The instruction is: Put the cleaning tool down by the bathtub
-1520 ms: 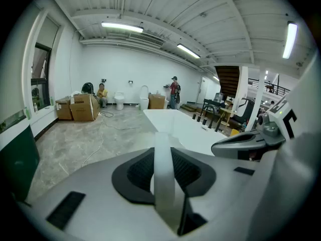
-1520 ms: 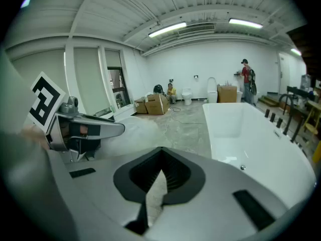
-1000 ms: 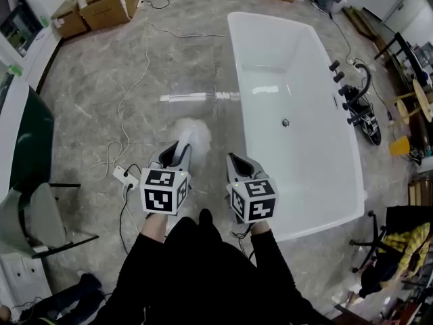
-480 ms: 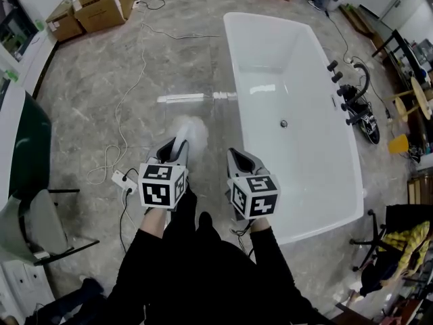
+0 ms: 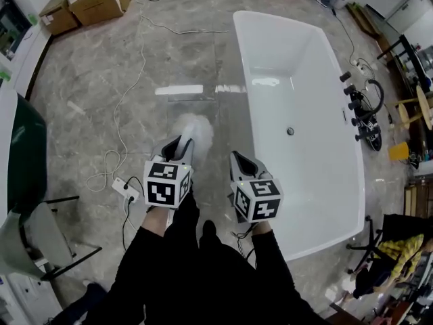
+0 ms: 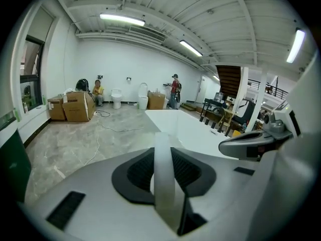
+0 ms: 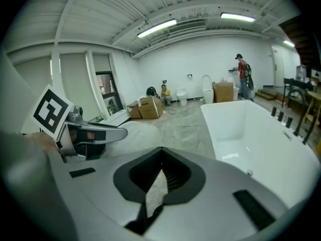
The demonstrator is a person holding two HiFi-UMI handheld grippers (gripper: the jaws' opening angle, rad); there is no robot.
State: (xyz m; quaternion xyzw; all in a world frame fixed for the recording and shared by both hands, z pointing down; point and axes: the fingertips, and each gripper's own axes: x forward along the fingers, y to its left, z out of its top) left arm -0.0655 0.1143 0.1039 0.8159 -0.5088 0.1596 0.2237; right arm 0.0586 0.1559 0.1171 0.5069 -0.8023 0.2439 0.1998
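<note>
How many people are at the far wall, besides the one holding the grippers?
2: a person in yellow sits beside the cardboard boxes; a person in red stands further right. Others may be hidden.

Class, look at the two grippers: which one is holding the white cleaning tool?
The left gripper: its jaws clamp the handle of the cleaning tool, whose fluffy head sticks out ahead of it. The right gripper has nothing between its jaws.

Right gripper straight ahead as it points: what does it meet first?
Looks free: the right gripper aims over the floor, with the bathtub off to its right; depth is unclear.
</note>
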